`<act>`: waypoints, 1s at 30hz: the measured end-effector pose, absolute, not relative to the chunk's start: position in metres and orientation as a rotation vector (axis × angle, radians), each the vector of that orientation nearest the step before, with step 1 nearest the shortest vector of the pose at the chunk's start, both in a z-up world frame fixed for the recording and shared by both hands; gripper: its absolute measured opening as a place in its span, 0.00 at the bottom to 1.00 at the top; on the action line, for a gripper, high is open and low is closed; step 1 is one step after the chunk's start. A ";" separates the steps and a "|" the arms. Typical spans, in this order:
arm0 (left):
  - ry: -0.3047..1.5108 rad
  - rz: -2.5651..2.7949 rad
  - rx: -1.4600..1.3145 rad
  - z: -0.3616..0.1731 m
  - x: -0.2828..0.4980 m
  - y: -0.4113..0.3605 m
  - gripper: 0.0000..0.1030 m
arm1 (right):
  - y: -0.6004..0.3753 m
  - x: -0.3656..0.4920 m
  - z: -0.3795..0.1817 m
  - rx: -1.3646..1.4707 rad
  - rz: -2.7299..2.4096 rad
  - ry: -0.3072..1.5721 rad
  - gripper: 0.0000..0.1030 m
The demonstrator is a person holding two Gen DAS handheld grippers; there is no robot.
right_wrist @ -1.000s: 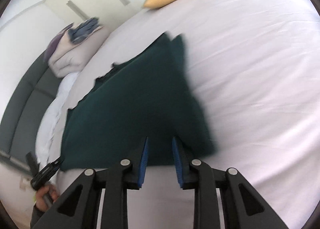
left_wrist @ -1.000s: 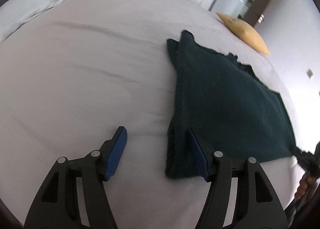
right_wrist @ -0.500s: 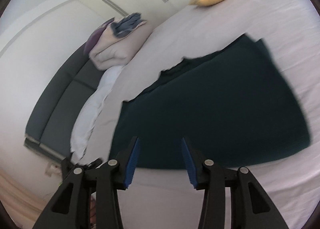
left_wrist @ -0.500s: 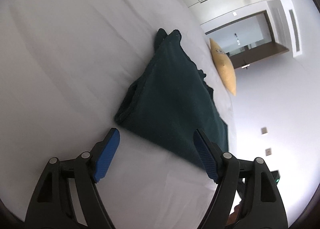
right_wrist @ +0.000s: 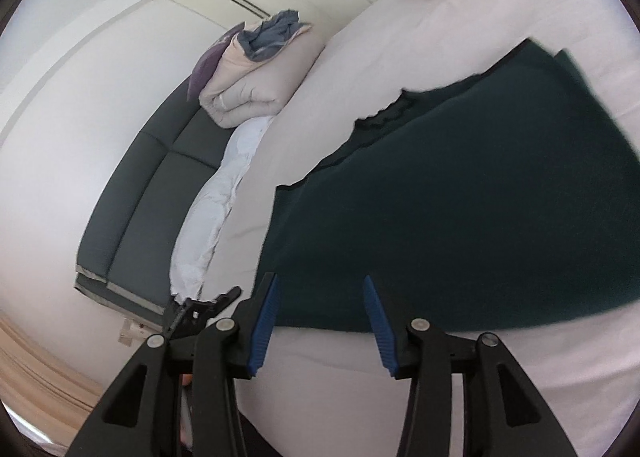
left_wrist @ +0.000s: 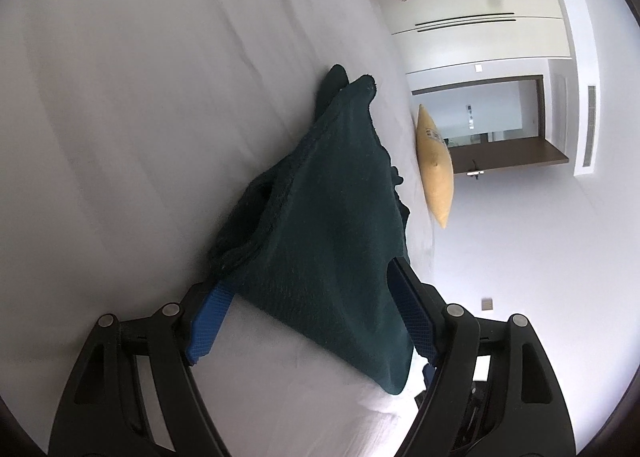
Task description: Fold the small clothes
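Note:
A dark green garment (left_wrist: 332, 217), folded over, lies flat on the white bed (left_wrist: 120, 137). My left gripper (left_wrist: 309, 273) is open wide at the garment's near corner. The cloth lies between its fingers and its thick folded edge covers the left fingertip. In the right wrist view the garment (right_wrist: 460, 197) spreads across the right half of the frame. My right gripper (right_wrist: 320, 278) is open over its near edge, and the pads do not press on the cloth. The tip of the left gripper (right_wrist: 200, 309) shows at that edge's left end.
A yellow pillow (left_wrist: 434, 169) lies at the bed's far side. A folded beige duvet with blue clothes on top (right_wrist: 256, 89) sits beside a dark padded headboard (right_wrist: 140, 197). A rumpled white cover (right_wrist: 212, 217) runs along the headboard. Beyond are wardrobe doors and a doorway (left_wrist: 480, 117).
My left gripper rolled, sank to the garment's corner and opened wider. My right gripper slid along the near edge towards the other corner and opened its jaws.

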State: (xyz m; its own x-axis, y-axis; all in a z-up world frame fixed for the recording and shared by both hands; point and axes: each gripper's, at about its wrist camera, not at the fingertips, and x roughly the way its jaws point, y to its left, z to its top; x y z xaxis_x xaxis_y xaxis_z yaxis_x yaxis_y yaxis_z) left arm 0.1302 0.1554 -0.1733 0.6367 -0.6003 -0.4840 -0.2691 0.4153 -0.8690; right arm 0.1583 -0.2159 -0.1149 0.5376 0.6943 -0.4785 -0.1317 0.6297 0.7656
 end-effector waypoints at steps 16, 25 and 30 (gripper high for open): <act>0.912 -0.293 -1.205 -0.179 0.197 0.138 0.39 | -0.186 0.254 -0.157 0.837 0.567 0.980 0.47; 0.827 -0.239 -0.917 -0.115 0.203 0.107 0.12 | -0.219 0.268 -0.195 0.970 0.608 0.988 0.29; 0.763 -0.315 -0.413 -0.048 0.213 -0.001 0.12 | -0.254 0.258 -0.183 1.073 0.621 0.919 0.56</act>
